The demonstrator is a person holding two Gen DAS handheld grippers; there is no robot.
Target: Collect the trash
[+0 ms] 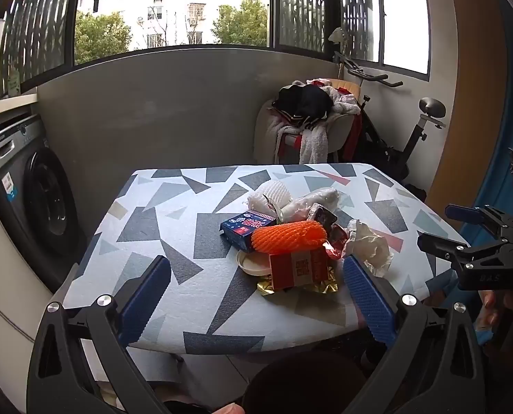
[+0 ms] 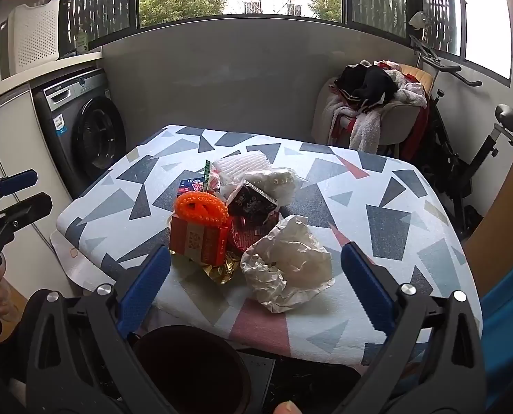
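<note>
I've got a heap of trash sitting mid-worktop (image 1: 153,227) on the patterned cover, with a dark bin (image 2: 190,365) just below the near edge. Biggest piece is the crumpled white paper wrapper (image 2: 287,269), nearest my right gripper (image 2: 256,286) — light, soft, will crush flat, so I'd judge pinching a raised fold on top is easiest. Next the orange foam net (image 1: 287,238), lying on top of the red carton (image 1: 297,269); springy and near weightless, grab anywhere across its middle. The red carton looks like thin stiff card, probably empty, best taken across its flat faces. The blue box (image 1: 246,229) behind looks similar — stiff, light, squeeze the narrow sides. White foam sleeves (image 1: 273,196) at the back are squashy. The gold foil (image 1: 325,284) under the carton is thin and slippery, likely needs an edge pinch. Left gripper (image 1: 253,293) has its fingers spread as wide as they go, nothing between them; the right's fingers are likewise wide apart and empty, both hovering short of the heap.
</note>
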